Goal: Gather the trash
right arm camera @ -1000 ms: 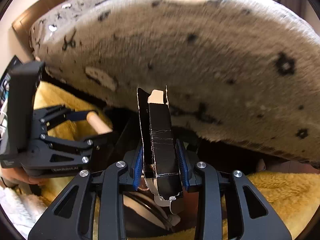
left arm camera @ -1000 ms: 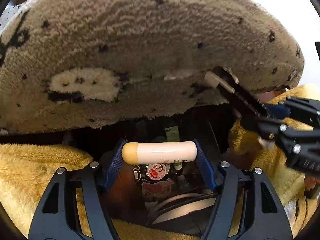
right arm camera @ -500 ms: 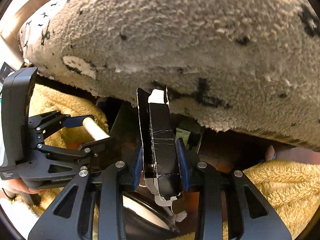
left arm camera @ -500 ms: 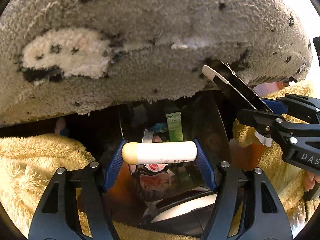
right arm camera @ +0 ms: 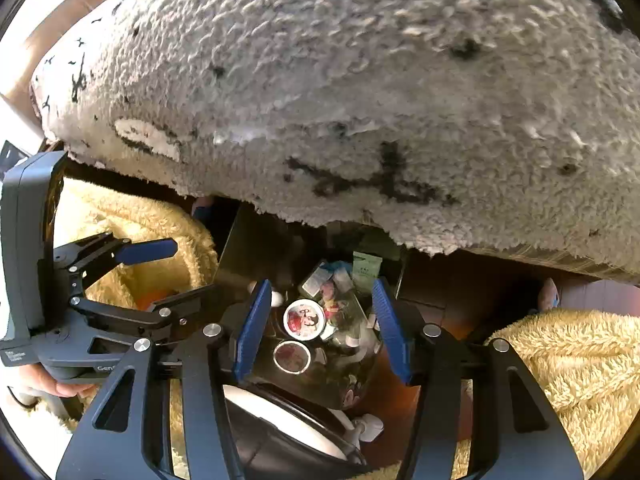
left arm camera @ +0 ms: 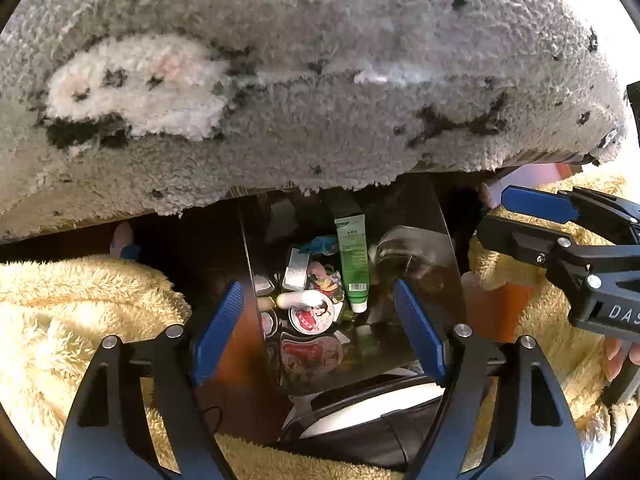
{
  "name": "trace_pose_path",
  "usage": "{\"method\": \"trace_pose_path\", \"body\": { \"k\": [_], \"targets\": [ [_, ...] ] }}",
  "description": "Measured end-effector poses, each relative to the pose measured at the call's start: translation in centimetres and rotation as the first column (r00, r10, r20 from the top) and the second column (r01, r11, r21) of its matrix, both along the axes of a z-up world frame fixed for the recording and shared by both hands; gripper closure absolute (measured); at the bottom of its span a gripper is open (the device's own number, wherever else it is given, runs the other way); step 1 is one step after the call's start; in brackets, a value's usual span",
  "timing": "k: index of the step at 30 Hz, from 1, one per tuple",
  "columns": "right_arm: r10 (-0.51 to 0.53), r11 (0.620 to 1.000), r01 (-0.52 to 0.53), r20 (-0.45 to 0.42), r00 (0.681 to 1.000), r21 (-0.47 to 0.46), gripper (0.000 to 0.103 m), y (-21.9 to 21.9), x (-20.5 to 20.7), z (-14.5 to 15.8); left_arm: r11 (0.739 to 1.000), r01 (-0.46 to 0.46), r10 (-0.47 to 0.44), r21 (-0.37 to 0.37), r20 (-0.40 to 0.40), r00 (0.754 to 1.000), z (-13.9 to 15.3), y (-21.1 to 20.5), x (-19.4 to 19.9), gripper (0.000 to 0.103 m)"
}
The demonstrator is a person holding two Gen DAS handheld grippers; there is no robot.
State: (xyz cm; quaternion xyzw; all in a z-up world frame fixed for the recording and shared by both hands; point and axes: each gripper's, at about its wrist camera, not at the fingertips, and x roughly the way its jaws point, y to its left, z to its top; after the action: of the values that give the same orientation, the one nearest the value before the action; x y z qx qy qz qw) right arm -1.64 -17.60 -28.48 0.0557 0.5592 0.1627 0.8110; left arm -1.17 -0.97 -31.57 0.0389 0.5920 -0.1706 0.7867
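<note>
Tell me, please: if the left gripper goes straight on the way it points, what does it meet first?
Probably the trash in the bin: the cream tube and round lid. Depth is unclear.

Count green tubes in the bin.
1. The green tube lies in the bin, white cap toward the camera. Others may be hidden under the trash or fluffy cover.

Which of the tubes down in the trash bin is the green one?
The long upright tube with the white cap at its lower end, right of the round red-printed lid. The other tube is cream-coloured and lies sideways beside that lid.
</note>
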Motion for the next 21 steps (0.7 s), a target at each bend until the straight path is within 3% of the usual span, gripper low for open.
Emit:
{"method": "trace_pose_path", "body": {
  "k": [9, 12, 17, 21],
  "targets": [
    [-0.031, 0.999, 0.031, 0.04, 0.999, 0.007, 0.044, -2.3, 0.1, 3.4, 1.0, -0.016, 0.017, -0.02, 0.027, 1.0, 2.3, 0.3, 0.0, 0.027],
    [-0.052, 0.999, 0.052, 0.077, 0.996, 0.008, 0.037, -3.3, -0.3, 5.4, 1.0, -0.01, 0.011, -0.011, 0.069, 0.998, 4.0, 0.4, 0.0, 0.025],
    [-0.093, 0.996, 0.094, 0.239, 0.967, 0.007, 0.014, -4.2, -1.5, 11.4, 0.999, -0.009, 0.02, -0.052, 0.21, 0.978, 11.0, 1.3, 0.2, 0.018],
    [-0.142, 0.988, 0.153, 0.381, 0.913, 0.002, 0.004, -5.7, -2.4, 16.7, 0.998, -0.025, 0.046, -0.06, 0.384, 0.922, 17.8, 2.1, 0.2, 0.01]
  ]
}}
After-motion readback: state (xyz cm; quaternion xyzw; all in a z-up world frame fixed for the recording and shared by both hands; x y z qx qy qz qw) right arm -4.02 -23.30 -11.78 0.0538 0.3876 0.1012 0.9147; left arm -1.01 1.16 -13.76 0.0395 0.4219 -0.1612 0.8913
